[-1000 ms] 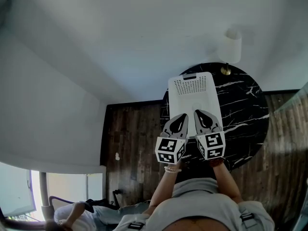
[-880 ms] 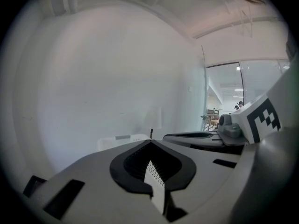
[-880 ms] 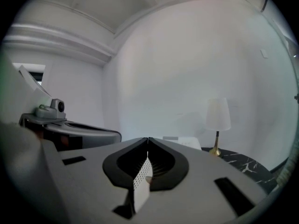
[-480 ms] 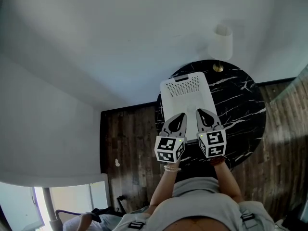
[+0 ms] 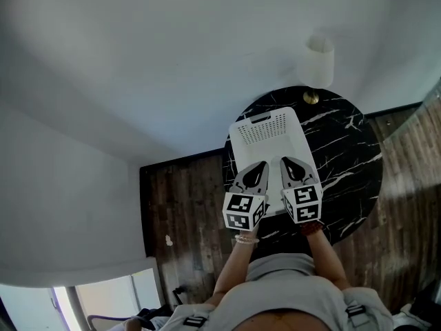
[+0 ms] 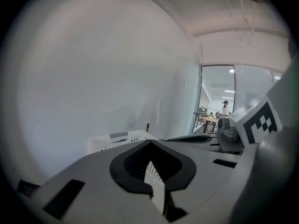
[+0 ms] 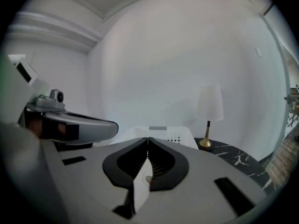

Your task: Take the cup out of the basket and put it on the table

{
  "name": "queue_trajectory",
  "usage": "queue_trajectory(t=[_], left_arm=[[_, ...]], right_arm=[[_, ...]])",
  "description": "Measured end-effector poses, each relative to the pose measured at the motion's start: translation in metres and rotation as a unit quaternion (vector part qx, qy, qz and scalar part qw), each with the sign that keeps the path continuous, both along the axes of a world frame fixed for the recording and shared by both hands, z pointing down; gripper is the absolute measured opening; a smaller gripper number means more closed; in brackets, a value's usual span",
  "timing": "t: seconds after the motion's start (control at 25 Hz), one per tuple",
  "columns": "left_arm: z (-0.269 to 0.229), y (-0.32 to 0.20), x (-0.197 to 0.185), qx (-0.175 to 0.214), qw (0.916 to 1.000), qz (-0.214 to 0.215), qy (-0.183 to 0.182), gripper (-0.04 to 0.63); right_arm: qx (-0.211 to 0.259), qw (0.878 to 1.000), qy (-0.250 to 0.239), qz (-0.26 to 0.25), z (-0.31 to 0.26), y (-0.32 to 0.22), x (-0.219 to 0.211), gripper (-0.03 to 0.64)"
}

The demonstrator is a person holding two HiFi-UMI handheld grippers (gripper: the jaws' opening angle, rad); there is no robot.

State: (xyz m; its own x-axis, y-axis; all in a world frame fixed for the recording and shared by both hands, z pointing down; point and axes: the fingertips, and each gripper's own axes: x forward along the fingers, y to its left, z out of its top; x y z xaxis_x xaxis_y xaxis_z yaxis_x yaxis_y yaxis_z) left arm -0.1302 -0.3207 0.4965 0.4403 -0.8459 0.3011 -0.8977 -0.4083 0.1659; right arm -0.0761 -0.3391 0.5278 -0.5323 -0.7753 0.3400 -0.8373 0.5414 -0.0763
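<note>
Head view, steeply down. A round black marble table (image 5: 348,154) with white veining stands on a dark plank floor (image 5: 186,219), close to a white wall (image 5: 172,67). A white perforated plastic basket (image 5: 265,128) sits on the left part of the tabletop. Behind it, at the table's far edge, is a lamp (image 5: 315,61) with a white shade and a brass foot.

The left gripper (image 5: 256,174) and the right gripper (image 5: 294,169) are held side by side over the near end of the basket, apart from each other. Both point away from the person, marker cubes nearest the body. The person's forearms run back from them to a grey garment at the bottom of the frame.

Left gripper view: we see the jaws closed, tips meeting, with nothing between the pads. The basket's rim shows just past the tips. The other gripper's marker cube is at the right edge, and a glazed doorway lies beyond it.

Right gripper view: jaws likewise pressed together and empty. Ahead are the basket's rim with its handle slot, the lamp to the right of it, and a strip of the marble top.

The cup: we cannot make it out in any view. The grippers cover the near part of the basket's inside from above, and both gripper views look across its rim.
</note>
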Motion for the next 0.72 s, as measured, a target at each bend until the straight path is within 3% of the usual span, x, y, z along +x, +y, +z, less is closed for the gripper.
queue_trajectory(t=[0.72], left_arm=[[0.044, -0.043, -0.008, -0.05, 0.9978, 0.044, 0.003, 0.006]], right_arm=[[-0.083, 0.996, 0.018, 0.03, 0.056, -0.042, -0.009, 0.011]])
